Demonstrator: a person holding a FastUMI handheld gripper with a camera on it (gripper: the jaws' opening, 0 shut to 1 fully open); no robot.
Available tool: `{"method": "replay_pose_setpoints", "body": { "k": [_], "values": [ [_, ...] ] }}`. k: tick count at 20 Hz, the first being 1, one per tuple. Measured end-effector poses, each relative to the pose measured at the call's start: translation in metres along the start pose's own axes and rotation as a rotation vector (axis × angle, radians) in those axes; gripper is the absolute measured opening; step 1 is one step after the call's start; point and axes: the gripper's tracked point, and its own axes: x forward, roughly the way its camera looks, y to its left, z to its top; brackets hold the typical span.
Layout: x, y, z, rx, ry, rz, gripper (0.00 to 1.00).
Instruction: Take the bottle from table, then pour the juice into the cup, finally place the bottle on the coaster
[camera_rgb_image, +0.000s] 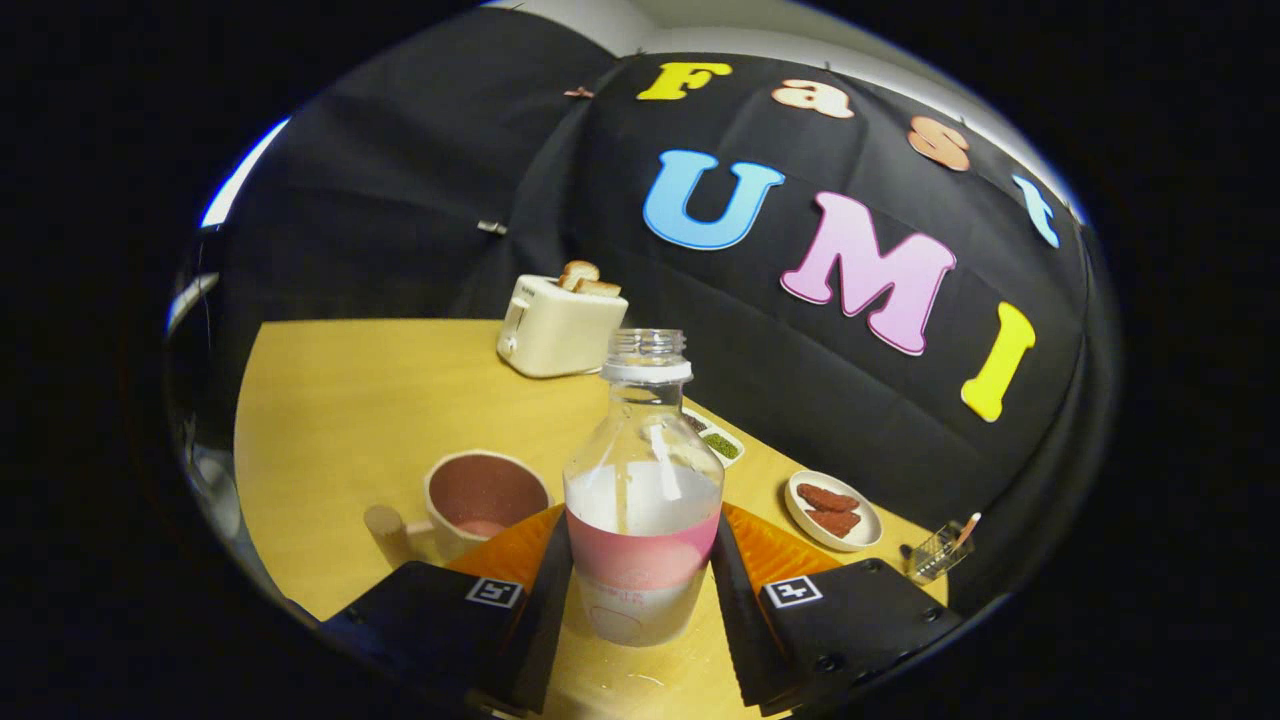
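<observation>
The tongs (640, 590) clamp the clear, uncapped plastic bottle (643, 500) at its pink label; light, slippery, likely squashable, so hold low.

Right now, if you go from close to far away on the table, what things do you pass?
Fingers pressed on the clear plastic bottle with the pink label → cream cup with a pink inside → cream toaster holding toast.
</observation>
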Motion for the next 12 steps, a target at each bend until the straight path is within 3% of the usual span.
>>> {"method": "replay_pose_setpoints", "body": {
  "k": [7,12],
  "values": [
    [0.035,-0.060,0.049,0.254,-0.168,-0.021,0.73],
    [0.082,-0.093,0.039,0.351,-0.181,-0.075,0.73]
  ]
}}
